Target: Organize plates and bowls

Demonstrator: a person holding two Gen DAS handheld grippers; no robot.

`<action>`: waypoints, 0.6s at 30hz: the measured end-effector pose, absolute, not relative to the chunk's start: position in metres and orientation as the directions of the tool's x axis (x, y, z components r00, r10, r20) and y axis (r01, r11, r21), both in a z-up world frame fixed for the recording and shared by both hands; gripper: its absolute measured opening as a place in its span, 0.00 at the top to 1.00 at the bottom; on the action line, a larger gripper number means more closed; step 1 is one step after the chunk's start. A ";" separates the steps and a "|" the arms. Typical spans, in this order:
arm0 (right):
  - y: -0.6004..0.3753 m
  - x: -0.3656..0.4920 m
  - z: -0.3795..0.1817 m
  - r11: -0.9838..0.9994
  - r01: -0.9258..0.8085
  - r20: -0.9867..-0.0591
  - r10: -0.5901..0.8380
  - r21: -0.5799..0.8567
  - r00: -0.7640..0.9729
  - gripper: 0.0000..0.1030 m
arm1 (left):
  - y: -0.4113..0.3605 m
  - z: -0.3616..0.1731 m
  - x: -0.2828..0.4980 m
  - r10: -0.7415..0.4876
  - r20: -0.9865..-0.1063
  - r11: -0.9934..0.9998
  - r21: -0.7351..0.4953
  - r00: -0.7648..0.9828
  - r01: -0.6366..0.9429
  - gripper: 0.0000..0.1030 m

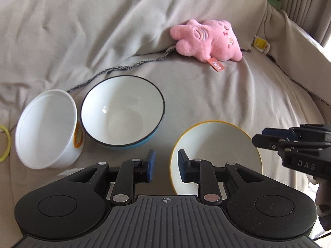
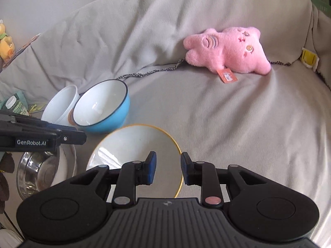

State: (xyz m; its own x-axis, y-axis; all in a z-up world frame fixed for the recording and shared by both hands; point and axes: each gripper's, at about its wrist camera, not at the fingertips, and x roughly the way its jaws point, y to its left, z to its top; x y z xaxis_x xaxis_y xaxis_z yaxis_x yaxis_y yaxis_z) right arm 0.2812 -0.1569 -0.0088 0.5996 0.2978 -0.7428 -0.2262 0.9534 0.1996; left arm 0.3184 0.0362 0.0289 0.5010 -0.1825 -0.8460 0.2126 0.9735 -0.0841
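A white plate with a yellow rim [image 1: 217, 148] [image 2: 132, 148] lies on the grey sofa cover. A blue bowl with a white inside and black rim [image 1: 122, 111] [image 2: 103, 107] sits beyond it, and a white paper bowl [image 1: 47, 128] [image 2: 61, 103] leans against its left side. My left gripper [image 1: 165, 165] is open and empty, its jaws straddling the plate's left rim. My right gripper [image 2: 167, 168] is open and empty, its jaws straddling the plate's right rim; it also shows in the left wrist view [image 1: 289, 144].
A pink plush toy [image 1: 209, 39] [image 2: 227, 50] lies at the back of the sofa. A steel bowl on a white plate [image 2: 39, 171] sits at the lower left, under the left gripper's body [image 2: 41, 138]. A yellow band [image 1: 5, 144] lies far left.
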 end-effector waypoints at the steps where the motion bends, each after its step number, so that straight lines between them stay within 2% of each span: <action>1: -0.153 0.285 -0.004 0.953 -0.228 -0.741 0.299 0.201 0.601 0.75 | 0.039 0.031 0.318 -0.181 -0.843 0.974 -0.082 0.506 0.211 0.74; 4: -0.143 0.299 0.007 0.947 -0.234 -0.741 0.317 0.219 0.591 0.75 | 0.047 0.036 0.319 -0.175 -0.832 0.975 -0.073 0.526 0.208 0.74; 5: -0.138 0.304 0.009 0.945 -0.235 -0.742 0.323 0.226 0.587 0.72 | 0.051 0.038 0.320 -0.174 -0.831 0.976 -0.075 0.529 0.204 0.74; 6: -0.134 0.309 0.011 0.944 -0.235 -0.743 0.327 0.232 0.584 0.64 | 0.055 0.039 0.322 -0.175 -0.831 0.977 -0.081 0.528 0.197 0.74; 8: -0.121 0.321 0.014 0.942 -0.237 -0.743 0.334 0.239 0.580 0.59 | 0.070 0.039 0.328 -0.187 -0.835 0.979 -0.118 0.517 0.164 0.73; 12: -0.089 0.348 0.010 0.934 -0.252 -0.759 0.352 0.252 0.547 0.59 | 0.116 0.034 0.350 -0.225 -0.843 0.968 -0.253 0.488 0.010 0.73; 18: -0.055 0.400 -0.018 0.929 -0.216 -0.796 0.369 0.300 0.480 0.59 | 0.153 0.016 0.381 -0.195 -0.858 0.950 -0.286 0.476 -0.126 0.73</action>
State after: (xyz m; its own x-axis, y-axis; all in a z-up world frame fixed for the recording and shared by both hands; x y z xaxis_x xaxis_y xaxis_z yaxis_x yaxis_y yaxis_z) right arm 0.4000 -0.0551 -0.0176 0.4796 0.3691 -0.7961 -0.2165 0.9290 0.3003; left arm 0.3810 0.1530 0.0161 0.4759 -0.1949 -0.8576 -0.1256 0.9501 -0.2856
